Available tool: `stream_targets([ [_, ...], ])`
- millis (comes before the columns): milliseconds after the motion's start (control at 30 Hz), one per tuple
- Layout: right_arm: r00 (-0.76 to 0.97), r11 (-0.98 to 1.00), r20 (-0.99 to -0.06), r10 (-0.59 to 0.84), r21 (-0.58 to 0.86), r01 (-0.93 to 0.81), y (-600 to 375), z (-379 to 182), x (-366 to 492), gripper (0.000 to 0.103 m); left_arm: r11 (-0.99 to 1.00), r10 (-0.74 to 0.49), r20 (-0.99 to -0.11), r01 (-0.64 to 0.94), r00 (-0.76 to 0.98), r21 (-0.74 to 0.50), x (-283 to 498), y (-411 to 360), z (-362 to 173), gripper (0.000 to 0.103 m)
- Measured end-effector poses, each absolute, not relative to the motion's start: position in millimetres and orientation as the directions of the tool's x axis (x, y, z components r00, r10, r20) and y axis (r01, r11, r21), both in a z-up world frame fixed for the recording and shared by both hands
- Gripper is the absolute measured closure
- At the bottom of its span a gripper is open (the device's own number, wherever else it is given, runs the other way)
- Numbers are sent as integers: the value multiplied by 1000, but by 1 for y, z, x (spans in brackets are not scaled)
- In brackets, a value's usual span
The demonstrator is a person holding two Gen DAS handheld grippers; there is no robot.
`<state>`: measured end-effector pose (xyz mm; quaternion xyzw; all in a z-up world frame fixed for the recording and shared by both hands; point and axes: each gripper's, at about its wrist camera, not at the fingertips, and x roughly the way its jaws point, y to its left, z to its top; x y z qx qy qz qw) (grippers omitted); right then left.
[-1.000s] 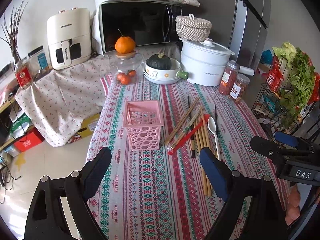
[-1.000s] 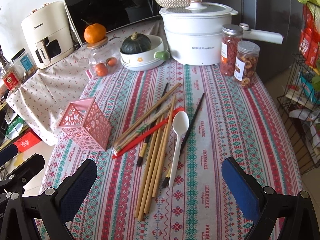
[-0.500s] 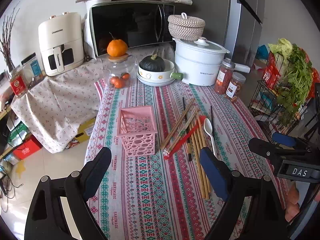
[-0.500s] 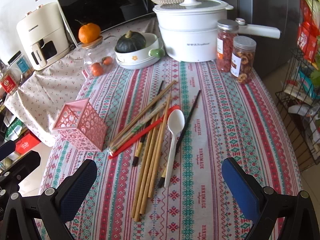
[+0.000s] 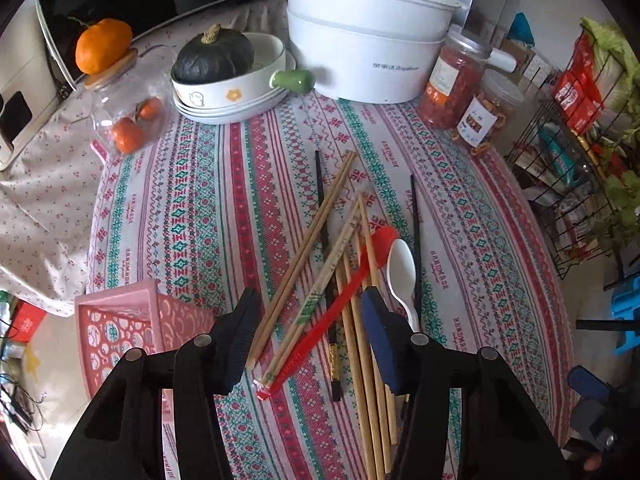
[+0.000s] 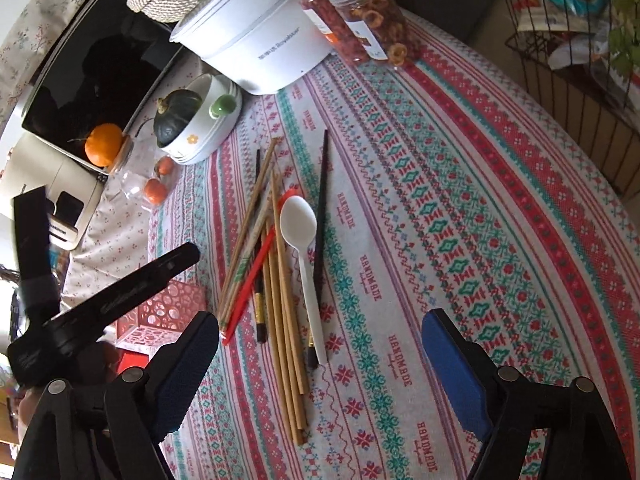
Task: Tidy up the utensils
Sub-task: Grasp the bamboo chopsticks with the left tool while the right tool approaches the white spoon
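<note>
Covering your bench (image 5: 192, 208) is a striped patterned cloth, with the white pot (image 5: 360, 40) at its far edge. Your pink basket (image 5: 120, 324) stands near left, just beside the utensil pile. Bamboo chopsticks (image 5: 304, 248), a red spoon (image 5: 340, 304) and a white spoon (image 6: 304, 248) lie fanned mid-bench. Your left tongs (image 5: 308, 332) gape open low over the pile's near ends, gripping nothing; your right tongs (image 6: 320, 356) gape open too, empty.
</note>
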<state>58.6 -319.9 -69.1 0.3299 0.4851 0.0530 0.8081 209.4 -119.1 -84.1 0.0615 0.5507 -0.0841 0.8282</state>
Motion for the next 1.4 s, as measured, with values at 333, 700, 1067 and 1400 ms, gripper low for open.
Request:
stream_targets([
  [333,543,713,-697,467,661,234,-337,-68,60,17,975,88,-957,175,277,140,279,-141,-146,56],
  [700,537,713,-702,467,659,241,-338,-71,61,17,981,-154,-942,156,297,-111,230,-124,-143,95],
  [1067,488,794,-768,414,568,219,-319,-79,72,21,917,-389,-789,282,475,-282,136,-87,-43,94],
  [1400,327,866,-843,426,485,123,-277,-107,119,47,897,-442,-673,304,593,-322,83,-15,16,94],
])
